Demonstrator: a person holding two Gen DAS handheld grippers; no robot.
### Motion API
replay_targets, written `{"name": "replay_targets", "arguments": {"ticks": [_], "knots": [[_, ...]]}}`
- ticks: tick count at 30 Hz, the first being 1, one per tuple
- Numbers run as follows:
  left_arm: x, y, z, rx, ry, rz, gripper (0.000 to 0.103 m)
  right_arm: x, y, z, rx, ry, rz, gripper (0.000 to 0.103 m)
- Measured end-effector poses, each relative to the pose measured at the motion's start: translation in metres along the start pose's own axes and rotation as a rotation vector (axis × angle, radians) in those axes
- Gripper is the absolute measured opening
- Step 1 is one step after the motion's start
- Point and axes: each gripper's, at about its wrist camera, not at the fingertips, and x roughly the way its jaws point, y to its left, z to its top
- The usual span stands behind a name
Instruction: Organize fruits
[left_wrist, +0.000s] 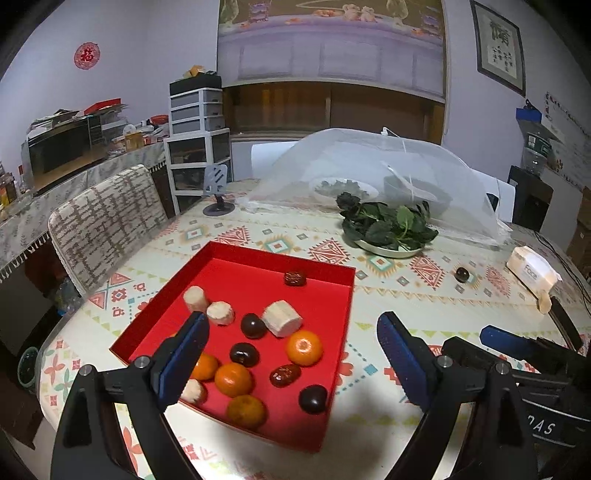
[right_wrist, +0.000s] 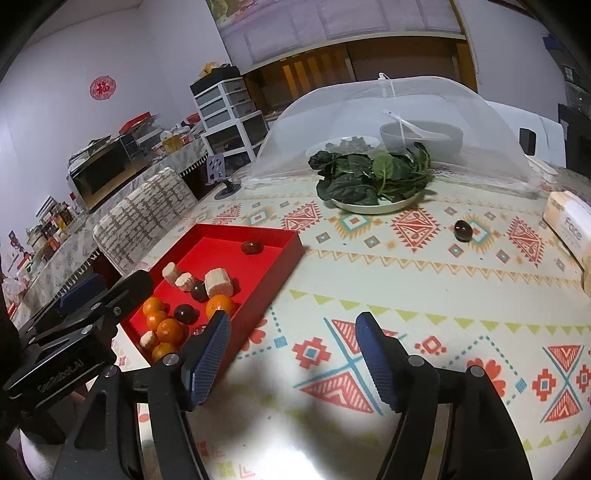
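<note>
Item: stray plum (right_wrist: 463, 230), right of centre in the right view, alone on the patterned tablecloth (right_wrist: 406, 295), well apart from the red tray (right_wrist: 266, 280). Small, round, glossy, dark; likely light, firm, slippery and prone to roll, so best taken across its middle. Tray holds oranges (left_wrist: 304, 347), dark plums, dates, and pale, matte, cylindrical cane pieces (left_wrist: 282, 318). Left gripper (left_wrist: 295, 365): jaws apart, empty. Right gripper (right_wrist: 291, 354): jaws apart, empty.

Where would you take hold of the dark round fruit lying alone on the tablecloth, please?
Grip the dark fruit across its short middle, coming straight down from above. It is a small smooth oval lying free on the tablecloth, nothing touching it; the open right gripper is nearer.
</note>
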Motion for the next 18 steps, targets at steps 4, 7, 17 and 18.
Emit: {"name": "replay_targets", "arguments": {"ticks": [4, 7, 17, 18], "knots": [[-0.001, -0.007, -0.002, 0.012, 0.005, -0.005, 0.092, -0.003, -0.004, -0.003, 0.009, 0.0, -0.004, 0.075], [-0.003, -0.011, -0.002, 0.023, 0.006, -0.005, 0.092, -0.005, -0.006, -0.005, 0.013, -0.001, -0.005, 0.075], [-0.004, -0.018, -0.004, 0.032, 0.009, -0.004, 0.092, -0.007, -0.008, -0.005, 0.016, -0.002, -0.005, 0.076], [-0.003, -0.017, -0.004, 0.032, 0.009, -0.005, 0.092, -0.008, -0.011, -0.006, 0.018, -0.002, -0.006, 0.076]]}}
